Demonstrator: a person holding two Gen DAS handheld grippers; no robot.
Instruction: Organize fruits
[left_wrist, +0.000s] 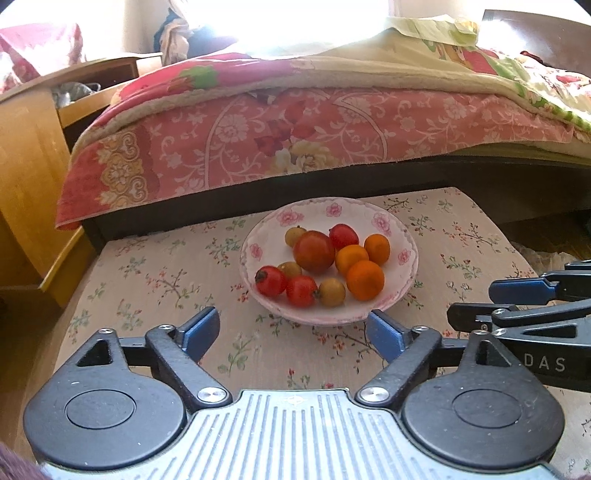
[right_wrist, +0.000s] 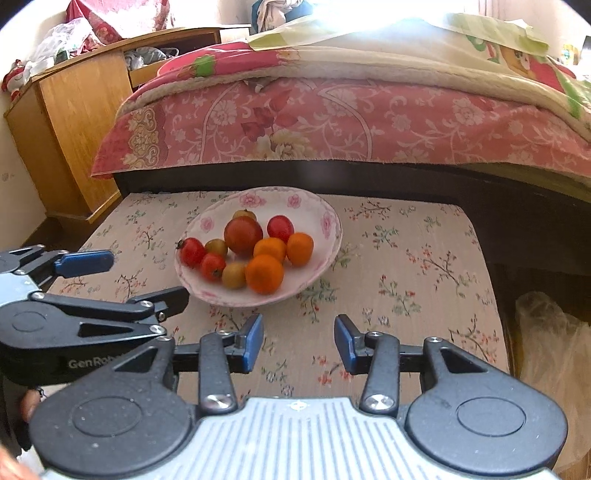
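A white bowl (left_wrist: 275, 221) (right_wrist: 323, 218) with pink flowers sits on the floral tablecloth (left_wrist: 147, 280). It holds a large red tomato (left_wrist: 314, 251) (right_wrist: 243, 235), three oranges (left_wrist: 365, 279) (right_wrist: 264, 273), small red tomatoes (left_wrist: 271, 280) (right_wrist: 192, 252) and small yellowish fruits (left_wrist: 331, 291) (right_wrist: 234, 275). My left gripper (left_wrist: 291, 330) (right_wrist: 147, 277) is open wide just in front of the bowl's near rim, holding nothing. My right gripper (right_wrist: 299, 341) (left_wrist: 471, 303) stands open with a narrower gap, nearer than the bowl and to its right, and is empty.
A bed (left_wrist: 332, 129) with a pink floral cover runs right behind the table. A wooden nightstand (right_wrist: 74, 122) stands at the left. A plastic bag (right_wrist: 546, 332) lies on the floor by the table's right edge.
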